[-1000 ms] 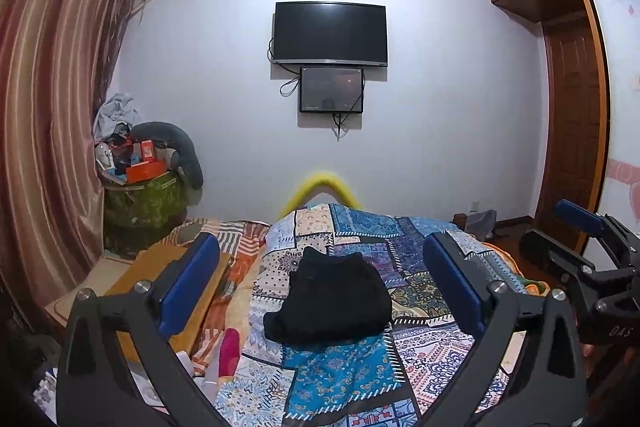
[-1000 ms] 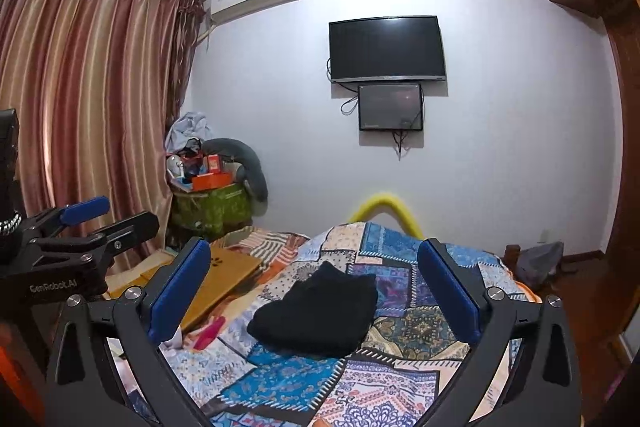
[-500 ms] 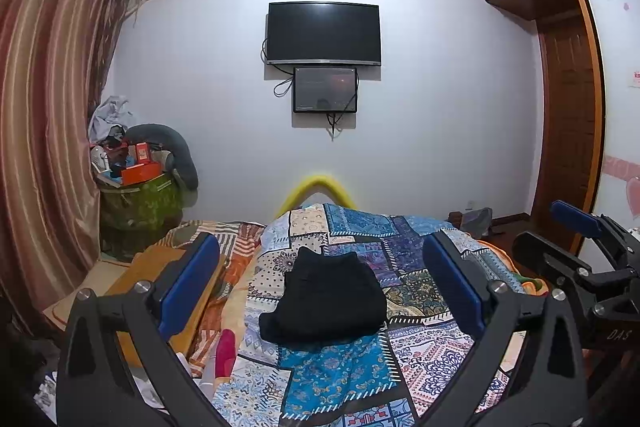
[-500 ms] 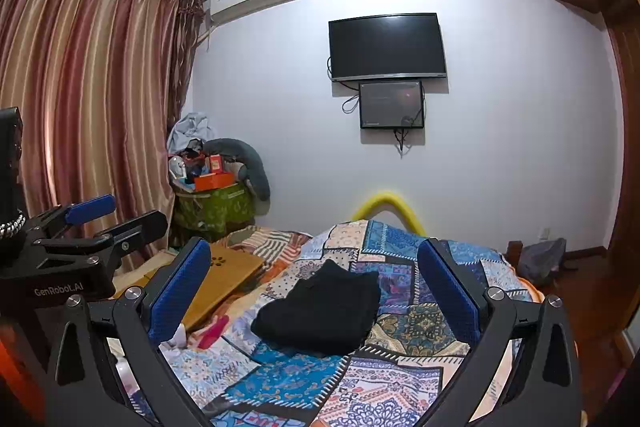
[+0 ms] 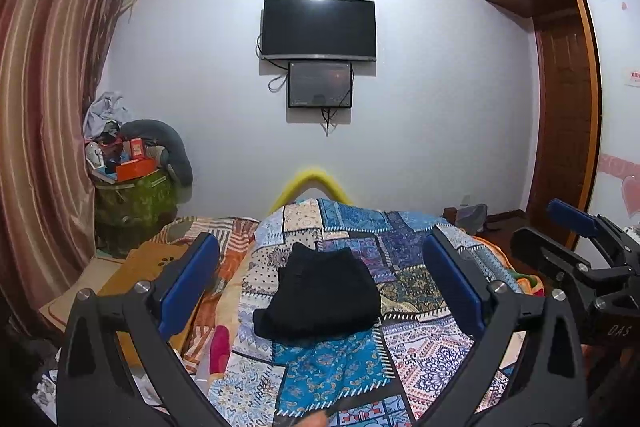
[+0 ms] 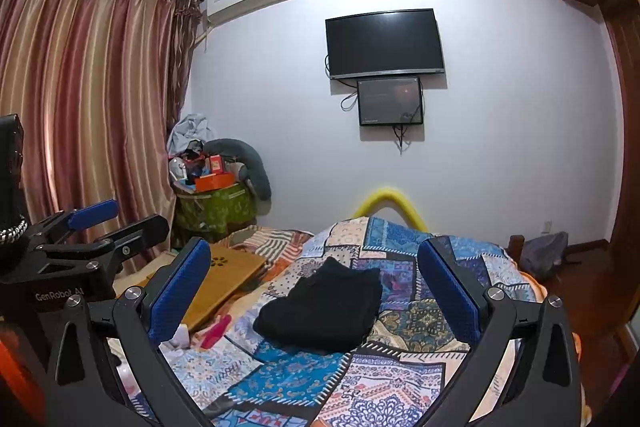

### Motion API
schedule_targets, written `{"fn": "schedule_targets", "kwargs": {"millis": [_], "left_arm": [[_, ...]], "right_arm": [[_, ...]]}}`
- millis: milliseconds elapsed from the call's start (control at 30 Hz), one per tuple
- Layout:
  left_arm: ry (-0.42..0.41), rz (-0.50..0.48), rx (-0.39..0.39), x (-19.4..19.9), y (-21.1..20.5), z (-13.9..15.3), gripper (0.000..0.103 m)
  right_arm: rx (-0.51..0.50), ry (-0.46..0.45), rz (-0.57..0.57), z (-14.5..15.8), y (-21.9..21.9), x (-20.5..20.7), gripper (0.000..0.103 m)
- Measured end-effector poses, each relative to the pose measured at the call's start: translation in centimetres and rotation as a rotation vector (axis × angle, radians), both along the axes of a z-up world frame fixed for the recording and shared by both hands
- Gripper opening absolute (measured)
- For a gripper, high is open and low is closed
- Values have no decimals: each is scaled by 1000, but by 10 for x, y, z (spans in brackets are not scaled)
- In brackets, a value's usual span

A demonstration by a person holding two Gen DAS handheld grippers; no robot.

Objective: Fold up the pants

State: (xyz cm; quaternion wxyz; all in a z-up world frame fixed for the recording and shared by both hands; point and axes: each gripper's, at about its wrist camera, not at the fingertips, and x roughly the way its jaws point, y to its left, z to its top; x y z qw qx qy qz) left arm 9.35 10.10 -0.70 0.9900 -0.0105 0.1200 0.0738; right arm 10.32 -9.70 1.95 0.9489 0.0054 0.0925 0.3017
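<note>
Black cloth, a compact folded pair of pants (image 5: pixel 320 295), lies on the patchwork quilt (image 5: pixel 340 367) of the bed, beneath the wall-mounted television (image 5: pixel 319 28). Left gripper (image 5: pixel 320 289) and right gripper (image 6: pixel 320 291) both stand spread wide, empty, raised clear of the bundle, which sits straight ahead of each. Neither appears nearer. Long axis runs toward the television. Folding judged complete.

White lettering "GenRobot.AI" marks the left gripper (image 6: pixel 116 223) body at nine o'clock; "DAS" marks the right gripper (image 5: pixel 560 227) body at three o'clock.
</note>
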Motion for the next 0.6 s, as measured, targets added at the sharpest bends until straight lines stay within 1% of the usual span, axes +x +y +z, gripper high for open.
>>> {"fn": "schedule_targets", "kwargs": {"millis": [267, 467, 600], "left_arm": [[13, -5, 9, 3, -5, -3, 103], [6, -6, 0, 1, -5, -2, 103], [15, -7, -14, 2, -2, -3, 103]], "right_arm": [[0, 5, -2, 1, 0, 1, 103], [4, 12, -5, 2, 0, 2, 103], [8, 18, -4, 2, -1, 2, 103]]}}
